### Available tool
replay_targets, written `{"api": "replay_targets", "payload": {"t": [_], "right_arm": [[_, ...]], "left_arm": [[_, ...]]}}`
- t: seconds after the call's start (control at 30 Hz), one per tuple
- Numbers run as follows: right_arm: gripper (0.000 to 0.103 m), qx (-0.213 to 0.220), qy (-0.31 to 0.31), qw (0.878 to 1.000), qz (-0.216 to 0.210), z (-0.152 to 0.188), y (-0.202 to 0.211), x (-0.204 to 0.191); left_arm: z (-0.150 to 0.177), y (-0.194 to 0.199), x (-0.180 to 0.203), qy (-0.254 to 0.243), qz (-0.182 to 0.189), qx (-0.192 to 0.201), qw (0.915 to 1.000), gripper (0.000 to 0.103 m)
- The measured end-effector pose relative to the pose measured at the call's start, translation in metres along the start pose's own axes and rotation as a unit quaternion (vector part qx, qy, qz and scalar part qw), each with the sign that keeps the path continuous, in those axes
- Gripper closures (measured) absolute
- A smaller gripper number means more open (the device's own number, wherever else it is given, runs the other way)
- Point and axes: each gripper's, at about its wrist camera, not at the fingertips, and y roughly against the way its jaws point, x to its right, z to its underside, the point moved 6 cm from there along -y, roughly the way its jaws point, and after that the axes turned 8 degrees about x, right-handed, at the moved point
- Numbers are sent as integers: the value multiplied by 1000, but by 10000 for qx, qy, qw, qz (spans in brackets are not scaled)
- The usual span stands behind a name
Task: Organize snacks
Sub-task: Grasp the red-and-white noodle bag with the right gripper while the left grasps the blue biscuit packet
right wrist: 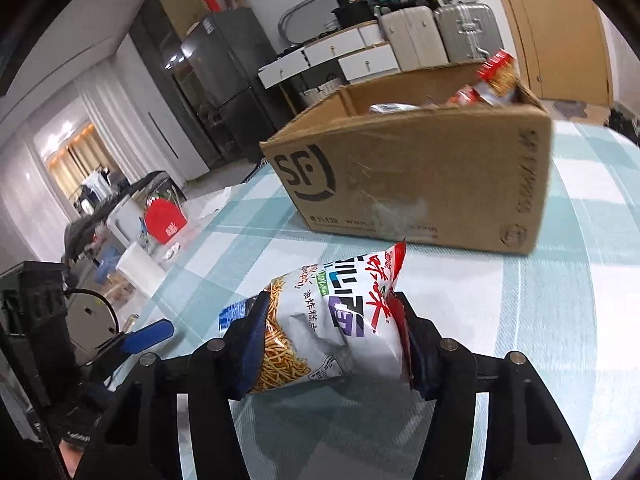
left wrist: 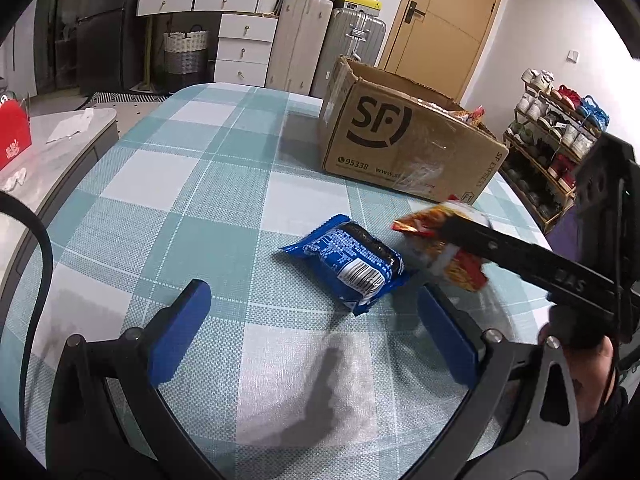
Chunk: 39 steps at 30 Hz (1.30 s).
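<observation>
A blue snack packet (left wrist: 352, 266) lies on the checked tablecloth just ahead of my left gripper (left wrist: 316, 334), which is open and empty above the cloth. My right gripper (right wrist: 332, 340) is shut on a white and red noodle-snack bag (right wrist: 336, 320) and holds it above the table; the bag also shows in the left wrist view (left wrist: 444, 248). An open SF cardboard box (left wrist: 404, 148) stands further back, also in the right wrist view (right wrist: 420, 184). It holds several red snack packs (right wrist: 492, 76).
The table's checked cloth (left wrist: 192, 184) stretches left of the box. A side counter with a red box (left wrist: 12, 132) lies to the left. Drawers, suitcases, a door and a shoe rack (left wrist: 556, 136) stand behind.
</observation>
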Motion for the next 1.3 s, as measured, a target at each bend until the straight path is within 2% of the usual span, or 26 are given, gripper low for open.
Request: {"api": "replay_targets", "payload": {"t": [0.37,0.63,0.73,0.83,1.0,1.13,1.3], "right_arm": [[44,467,23,9989,47,4,53,12],[44,544,-186,9983,-30,3,57,20],[44,561,-266,9981,-9,2,58,23],[44,603,-334,9976,64,2,60,26],[43,648,-307,9974,70,2,61,22],[43,634,-392,9972,82,2,60,25],[43,649,-371,9972,82,2,61,25]], "left_arm": [[3,-9,-2,-45,-224,-218,9995,0],[5,-15,3,-300,-515,-328,9977,0],[6,-21,7,-427,-498,-509,9966,0],[2,-28,9,-221,-361,-727,9965,0],[-18,-37,16,-262,-425,-640,9967,0],[-22,-56,25,-282,-289,-943,9947,0],[-23,-76,29,-331,-428,-1091,9926,2]]}}
